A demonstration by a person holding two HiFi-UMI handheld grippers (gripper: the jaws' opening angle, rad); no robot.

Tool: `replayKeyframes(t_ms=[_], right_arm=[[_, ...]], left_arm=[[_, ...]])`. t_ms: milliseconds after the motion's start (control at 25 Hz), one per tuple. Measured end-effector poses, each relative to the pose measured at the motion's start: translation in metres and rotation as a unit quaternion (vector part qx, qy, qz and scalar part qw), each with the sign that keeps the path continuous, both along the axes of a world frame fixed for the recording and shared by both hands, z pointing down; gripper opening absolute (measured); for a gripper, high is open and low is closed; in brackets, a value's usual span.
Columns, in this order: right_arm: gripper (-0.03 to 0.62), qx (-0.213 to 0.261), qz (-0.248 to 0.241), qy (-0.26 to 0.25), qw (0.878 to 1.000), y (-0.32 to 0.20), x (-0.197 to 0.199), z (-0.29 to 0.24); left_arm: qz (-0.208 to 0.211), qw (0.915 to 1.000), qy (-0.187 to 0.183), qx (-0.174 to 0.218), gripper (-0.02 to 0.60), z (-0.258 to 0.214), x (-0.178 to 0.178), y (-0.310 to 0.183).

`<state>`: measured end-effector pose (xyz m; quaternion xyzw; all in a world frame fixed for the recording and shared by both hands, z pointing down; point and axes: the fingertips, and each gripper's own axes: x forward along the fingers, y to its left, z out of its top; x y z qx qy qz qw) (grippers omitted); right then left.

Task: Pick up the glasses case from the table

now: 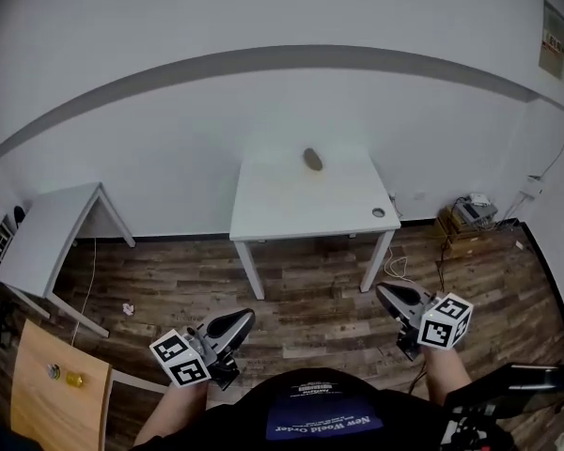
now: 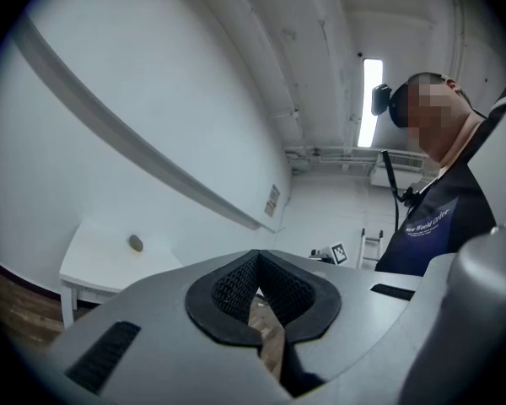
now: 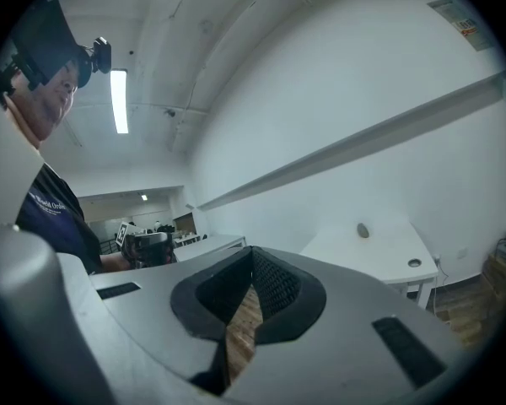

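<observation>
The glasses case (image 1: pixel 313 159), a small dark oval, lies near the far edge of a white table (image 1: pixel 291 205) against the wall. It also shows far off in the left gripper view as the case (image 2: pixel 136 243) and in the right gripper view as the case (image 3: pixel 363 230). Both grippers are held low in front of the person, well short of the table. My left gripper (image 1: pixel 247 316) is shut with nothing in it, its pads meeting at the tip (image 2: pixel 257 256). My right gripper (image 1: pixel 381 289) looks the same, jaws together and empty (image 3: pixel 253 251).
A round cable hole (image 1: pixel 379 212) sits in the table's near right corner. A second white table (image 1: pixel 47 228) stands at the left, with a wooden seat (image 1: pixel 56 393) below it. Boxes and cables (image 1: pixel 465 219) lie by the right wall. A paper scrap (image 1: pixel 128 308) is on the wood floor.
</observation>
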<state>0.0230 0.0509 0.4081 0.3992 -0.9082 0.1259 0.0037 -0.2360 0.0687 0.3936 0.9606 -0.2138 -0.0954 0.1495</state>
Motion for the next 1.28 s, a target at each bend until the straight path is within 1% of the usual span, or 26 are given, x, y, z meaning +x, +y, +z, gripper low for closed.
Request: replayKeyframes(t_ms=[120, 200, 320, 440, 600, 680, 800, 960, 1080, 1160, 1280], right_arm=[[0.000, -0.003, 0.002, 0.005, 1.000, -0.017, -0.018, 0.002], [0.000, -0.007, 0.004, 0.010, 1.000, -0.029, -0.019, 0.003], [0.000, -0.012, 0.006, 0.008, 1.000, -0.048, -0.009, 0.008], [0.000, -0.014, -0.005, 0.003, 1.000, -0.074, 0.005, 0.015], [0.000, -0.007, -0.034, 0.003, 0.999, -0.116, 0.033, 0.015], [0.000, 0.000, -0.044, 0.001, 0.999, -0.134, 0.057, 0.009], [0.000, 0.004, -0.056, 0.001, 0.998, -0.161, 0.100, 0.000], [0.000, 0.008, -0.074, -0.006, 0.997, -0.193, 0.149, -0.002], [0.000, 0.007, -0.082, -0.004, 0.997, -0.216, 0.177, 0.004], [0.000, 0.001, -0.082, -0.008, 0.997, -0.232, 0.192, 0.008], [0.000, -0.003, -0.083, -0.019, 0.996, -0.252, 0.202, 0.012]], left_arm=[[0.009, 0.9999, 0.003, -0.010, 0.002, 0.010, -0.014, -0.021], [0.011, 0.9998, 0.006, -0.015, 0.002, 0.014, -0.016, -0.034], [0.010, 0.9998, 0.007, -0.018, 0.002, 0.019, -0.009, -0.051], [0.002, 0.9998, 0.000, -0.020, 0.002, 0.022, 0.007, -0.072], [-0.023, 0.9997, -0.001, -0.012, 0.002, 0.016, 0.043, -0.106], [-0.031, 0.9995, 0.002, -0.007, 0.002, 0.010, 0.069, -0.118], [-0.044, 0.9990, -0.002, 0.006, 0.002, 0.001, 0.110, -0.134], [-0.068, 0.9977, 0.000, 0.000, 0.002, -0.003, 0.156, -0.161], [-0.072, 0.9974, -0.005, -0.003, 0.002, -0.003, 0.190, -0.178], [-0.074, 0.9972, -0.013, -0.006, 0.002, -0.003, 0.207, -0.189], [-0.076, 0.9967, -0.028, -0.008, 0.002, 0.000, 0.217, -0.205]])
